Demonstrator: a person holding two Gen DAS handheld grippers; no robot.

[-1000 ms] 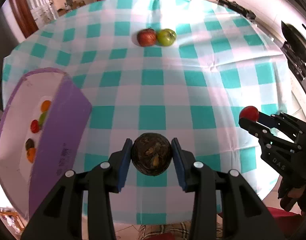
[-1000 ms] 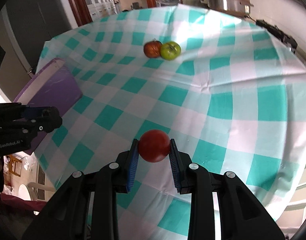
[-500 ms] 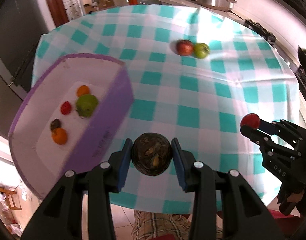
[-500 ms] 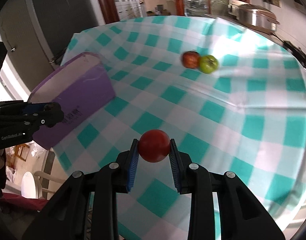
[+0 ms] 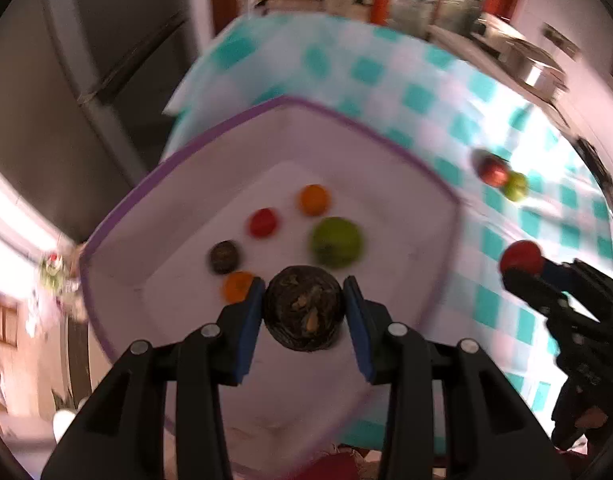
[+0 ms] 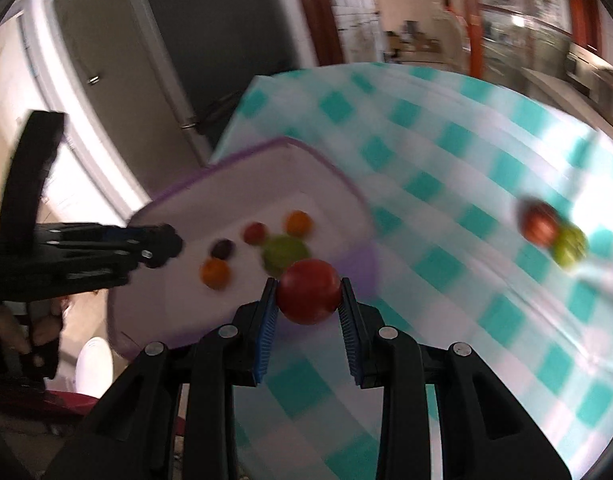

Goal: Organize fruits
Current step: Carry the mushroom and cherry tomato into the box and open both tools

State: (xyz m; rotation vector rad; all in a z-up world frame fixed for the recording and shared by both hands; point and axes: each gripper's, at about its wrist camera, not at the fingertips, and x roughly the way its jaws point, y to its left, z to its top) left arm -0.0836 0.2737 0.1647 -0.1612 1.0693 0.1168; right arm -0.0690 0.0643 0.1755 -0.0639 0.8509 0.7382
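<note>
Two-handed carry toward the collecting bin. The left gripper [image 5: 304, 312] has its blue-padded fingers [image 5: 250, 322] closed on a dark, wrinkled round fruit [image 5: 303, 312], held at its widest girth so that it cannot roll out while it hangs over the open purple-rimmed bin [image 5: 406, 162]. Directly beyond these fingertips, on the white bin floor, lie the fruits already sorted: two small orange fruits [image 5: 313, 199], a small red one [image 5: 262, 222], a small dark one [image 5: 223, 256] and a larger green one [image 5: 336, 242]. The downward tilt of the gripper suits a drop into free floor space, judged to be the next step.

The right gripper [image 6: 308, 298] likewise clamps a red tomato [image 6: 308, 297] between its fingers [image 6: 266, 316], pads on opposite sides. The tomato sits just short of the bin's near wall [image 6: 368, 256], over the checked cloth of the desk [image 6: 446, 264], probably waiting its turn so the two tools do not crowd one opening.

Far to the right of both sets of fingers, a red-brown fruit [image 6: 540, 222] and a green fruit [image 6: 570, 248] rest touching on the cloth, not yet collected. Motion blur hides finer detail.
</note>
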